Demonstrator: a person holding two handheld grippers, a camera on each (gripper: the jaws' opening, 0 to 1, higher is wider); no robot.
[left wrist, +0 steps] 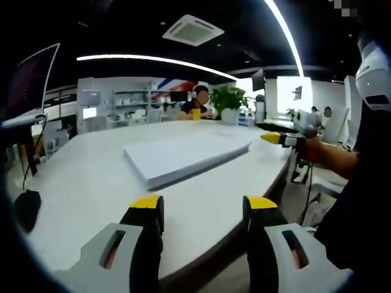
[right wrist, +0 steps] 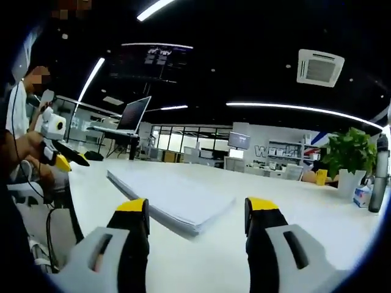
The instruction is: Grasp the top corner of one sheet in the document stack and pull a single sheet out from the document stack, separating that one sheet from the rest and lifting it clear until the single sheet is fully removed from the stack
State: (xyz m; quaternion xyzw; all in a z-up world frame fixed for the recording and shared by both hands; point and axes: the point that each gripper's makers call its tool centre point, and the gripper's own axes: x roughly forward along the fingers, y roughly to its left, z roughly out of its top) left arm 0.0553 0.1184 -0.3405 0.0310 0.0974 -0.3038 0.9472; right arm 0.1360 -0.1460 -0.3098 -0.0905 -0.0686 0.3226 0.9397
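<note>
The person is standing at the edge of a big white table (left wrist: 79, 183), holding both grippers out over it. Starting on the left, the left gripper (left wrist: 203, 210) is hanging above the near rim with its yellow-tipped jaws spread wide and nothing between them. Just ahead of it, toward the middle of the table, the document stack (left wrist: 183, 155) is lying flat, a thick, squared-off pile of white sheets. In the right gripper view the same stack is showing its near corner, pointing between the jaws. Moving right, the right gripper (right wrist: 198, 213) is likewise gaping, holding nothing, and is not touching the paper.

To my eye the whole pile is looking heavy enough to stay put, while any one sheet is going to be light, limp and slick against its neighbours. A deep bite is likely to be catching several sheets at once. The top corner nearest the right gripper seems the place to pinch, shallowly, only the uppermost edge. Past the stack, a potted plant (left wrist: 229, 101) is sitting at the far side of the table.
</note>
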